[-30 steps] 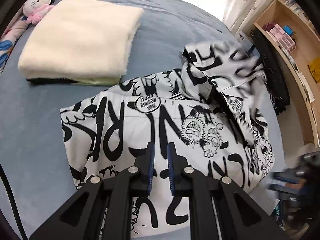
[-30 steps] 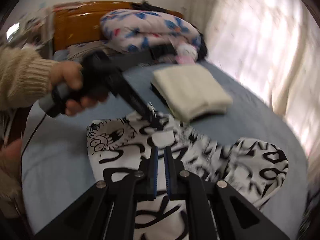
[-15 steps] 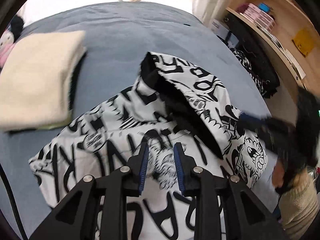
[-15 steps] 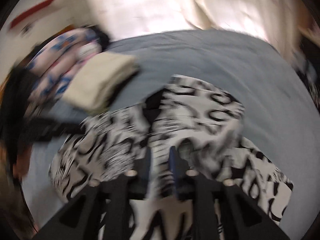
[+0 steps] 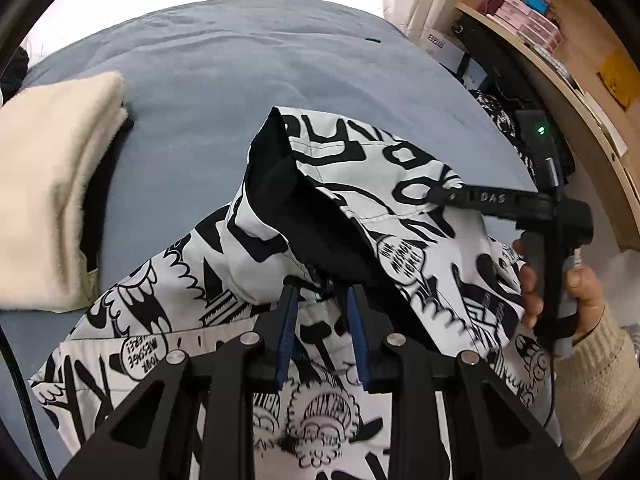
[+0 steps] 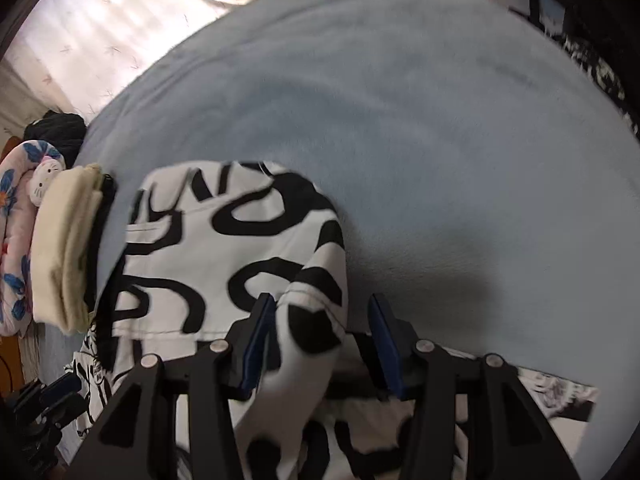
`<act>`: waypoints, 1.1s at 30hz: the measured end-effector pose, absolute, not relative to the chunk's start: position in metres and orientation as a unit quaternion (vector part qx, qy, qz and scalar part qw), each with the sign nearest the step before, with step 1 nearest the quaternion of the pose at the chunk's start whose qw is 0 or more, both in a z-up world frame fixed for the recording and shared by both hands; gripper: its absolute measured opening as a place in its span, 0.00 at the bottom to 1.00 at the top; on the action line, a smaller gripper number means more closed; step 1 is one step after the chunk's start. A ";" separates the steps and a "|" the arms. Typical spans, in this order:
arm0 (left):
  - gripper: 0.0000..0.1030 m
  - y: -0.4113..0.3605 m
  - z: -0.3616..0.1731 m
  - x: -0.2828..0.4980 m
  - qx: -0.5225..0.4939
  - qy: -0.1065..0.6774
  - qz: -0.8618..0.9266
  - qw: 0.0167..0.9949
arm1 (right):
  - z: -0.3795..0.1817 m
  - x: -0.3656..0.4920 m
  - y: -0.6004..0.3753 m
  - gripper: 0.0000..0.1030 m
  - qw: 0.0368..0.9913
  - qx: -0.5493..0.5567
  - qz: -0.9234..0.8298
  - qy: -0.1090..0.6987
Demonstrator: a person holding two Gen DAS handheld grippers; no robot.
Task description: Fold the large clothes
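A white hooded jacket with black graffiti print (image 5: 224, 288) lies on a blue-grey bed (image 5: 224, 64). Its hood (image 5: 372, 168) is raised and shows a black lining. My left gripper (image 5: 320, 296) is open, its fingertips at the base of the hood where it joins the body. My right gripper (image 6: 320, 308) is open around the hood's right edge (image 6: 312, 304), with the fabric between the fingers. The right gripper also shows in the left wrist view (image 5: 436, 194), resting on top of the hood, held by a hand in a cream sleeve.
A folded cream fleece (image 5: 44, 200) lies on the bed left of the jacket, also in the right wrist view (image 6: 64, 248). A Hello Kitty toy (image 6: 46, 178) and floral bedding (image 6: 16, 240) lie behind it. Wooden shelves (image 5: 572, 60) and dark clothes stand at the right.
Both grippers have opened from nearly shut. The left one moved forward to the base of the hood. The right one swung round and came onto the hood's edge.
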State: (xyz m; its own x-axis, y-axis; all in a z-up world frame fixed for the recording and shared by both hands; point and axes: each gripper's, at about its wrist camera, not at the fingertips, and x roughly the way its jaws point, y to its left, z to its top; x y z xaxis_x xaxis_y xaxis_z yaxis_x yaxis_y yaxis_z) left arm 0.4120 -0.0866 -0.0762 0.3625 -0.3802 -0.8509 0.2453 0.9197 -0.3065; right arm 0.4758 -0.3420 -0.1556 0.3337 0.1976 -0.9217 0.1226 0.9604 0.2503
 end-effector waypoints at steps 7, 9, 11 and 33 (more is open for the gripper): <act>0.23 -0.085 -0.087 0.416 -0.067 0.539 -0.184 0.819 | -0.153 0.473 -0.315 0.07 0.830 0.085 0.051 0.549; 0.23 -0.083 -0.085 0.415 -0.067 0.538 -0.183 0.820 | -0.137 0.469 -0.304 0.05 0.844 0.059 0.062 0.529; 0.23 -0.078 -0.081 0.412 -0.071 0.534 -0.182 0.823 | -0.113 0.458 -0.293 0.05 0.864 0.029 0.079 0.497; 0.23 0.044 -0.033 0.277 -0.084 0.520 -0.218 0.821 | -0.089 0.189 -0.093 0.04 0.810 -0.442 0.313 0.225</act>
State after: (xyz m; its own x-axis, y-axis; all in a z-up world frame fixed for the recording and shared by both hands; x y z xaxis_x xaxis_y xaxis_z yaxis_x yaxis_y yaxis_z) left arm 0.2766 0.0443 -0.0334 0.3630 -0.4458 -0.8182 0.2707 0.8907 -0.3652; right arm 0.1890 -0.0926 -0.0891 0.7022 0.3083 -0.6418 -0.7066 0.4128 -0.5748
